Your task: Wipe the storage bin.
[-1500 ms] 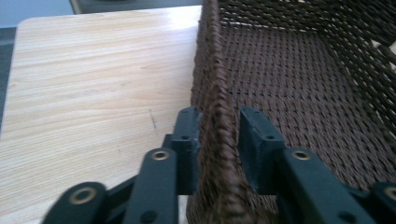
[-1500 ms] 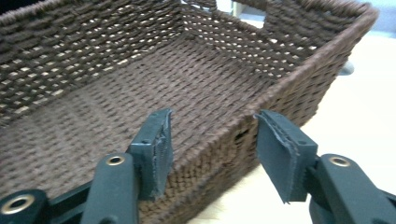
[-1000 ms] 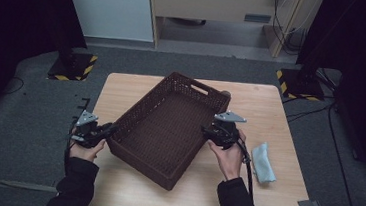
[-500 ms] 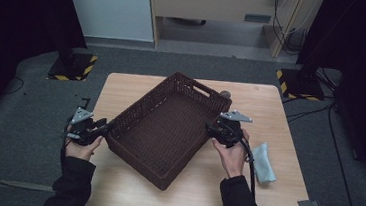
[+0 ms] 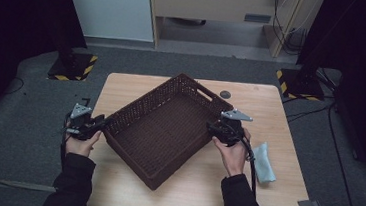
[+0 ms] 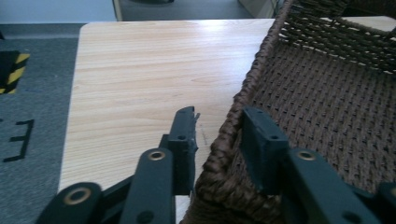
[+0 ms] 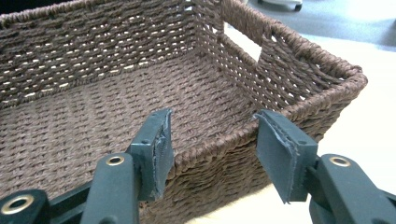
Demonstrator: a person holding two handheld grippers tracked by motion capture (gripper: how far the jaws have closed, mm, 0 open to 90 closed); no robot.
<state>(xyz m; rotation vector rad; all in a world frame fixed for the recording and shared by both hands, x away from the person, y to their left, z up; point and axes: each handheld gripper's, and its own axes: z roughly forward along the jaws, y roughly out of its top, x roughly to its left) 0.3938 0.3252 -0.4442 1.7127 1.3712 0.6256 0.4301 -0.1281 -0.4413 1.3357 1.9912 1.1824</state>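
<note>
A dark brown woven basket (image 5: 141, 99) sits askew on the wooden table (image 5: 263, 200), with nothing inside it. At its left corner my left gripper (image 5: 104, 122) straddles the rim (image 6: 243, 93). Those jaws have just come apart and then eased in a little. In the left gripper view a gap shows beside one pad, so the left gripper (image 6: 219, 126) is open. My right gripper (image 5: 212, 128) stands at the basket's right wall. Its jaws have just been widening. In the right gripper view the right gripper (image 7: 212, 135) is open, with the rim (image 7: 299, 107) between the pads and untouched.
A light blue cloth (image 5: 264, 163) lies on the table right of my right hand. A small dark disc (image 5: 225, 94) sits near the far edge. Beyond the table are a cabinet (image 5: 214, 5) and stand feet with yellow-black stripes (image 5: 73, 68).
My left gripper sits a touch further left, off the basket's corner. The basket and my right hand have hardly shifted.
</note>
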